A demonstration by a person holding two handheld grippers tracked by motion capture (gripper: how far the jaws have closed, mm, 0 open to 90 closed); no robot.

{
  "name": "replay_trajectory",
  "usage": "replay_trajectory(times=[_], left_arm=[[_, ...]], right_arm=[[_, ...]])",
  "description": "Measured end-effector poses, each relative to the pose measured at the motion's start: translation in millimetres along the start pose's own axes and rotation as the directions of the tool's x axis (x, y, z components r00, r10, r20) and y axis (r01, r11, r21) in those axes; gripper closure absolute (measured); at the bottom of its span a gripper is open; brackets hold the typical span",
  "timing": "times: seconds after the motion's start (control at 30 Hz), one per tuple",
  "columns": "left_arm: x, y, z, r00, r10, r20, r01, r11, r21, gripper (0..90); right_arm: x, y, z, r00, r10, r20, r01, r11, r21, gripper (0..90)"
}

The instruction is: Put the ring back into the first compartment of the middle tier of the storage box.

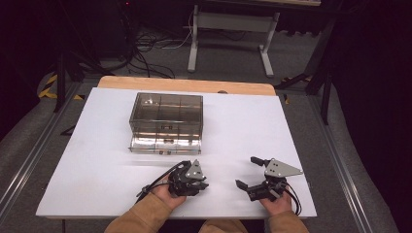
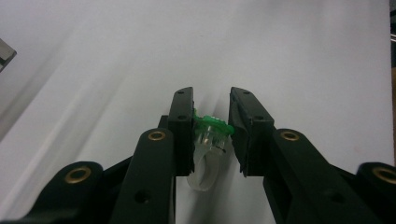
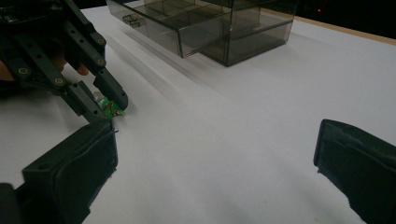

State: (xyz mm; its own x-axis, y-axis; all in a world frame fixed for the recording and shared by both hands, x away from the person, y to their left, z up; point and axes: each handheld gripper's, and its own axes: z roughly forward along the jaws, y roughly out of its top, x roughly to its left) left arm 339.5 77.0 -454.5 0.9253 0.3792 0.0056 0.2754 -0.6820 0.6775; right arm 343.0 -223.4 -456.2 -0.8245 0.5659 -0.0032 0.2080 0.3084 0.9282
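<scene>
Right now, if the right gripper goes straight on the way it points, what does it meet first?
Probably nothing soon: ahead of the open right gripper lies bare white table. The smoky drawer box stands farther off, slightly aside; depth is unclear.

Nothing readable is showing anywhere: no words, labels, brand marks, numbers or signs.
</scene>
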Motion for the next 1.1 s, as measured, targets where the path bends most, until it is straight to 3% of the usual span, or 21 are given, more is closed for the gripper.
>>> replay_trajectory(times=[0.63, 1.1], left_arm=[[1.5, -1.5, -10.1, 0.9996, -0.008, -0.026, 0.006, 0.9973, -0.073, 73.8], [4.7, -1.4, -15.0, 0.9997, -0.023, -0.006, 0.022, 0.9950, -0.098, 73.9]], right_arm=[[0.0, 0.1, 0.1, 1.0000, -0.001, -0.001, 0.001, 1.000, -0.001, 0.0], [-0.2, 0.3, 0.3, 1.0000, -0.002, -0.001, 0.002, 1.000, -0.003, 0.0]])
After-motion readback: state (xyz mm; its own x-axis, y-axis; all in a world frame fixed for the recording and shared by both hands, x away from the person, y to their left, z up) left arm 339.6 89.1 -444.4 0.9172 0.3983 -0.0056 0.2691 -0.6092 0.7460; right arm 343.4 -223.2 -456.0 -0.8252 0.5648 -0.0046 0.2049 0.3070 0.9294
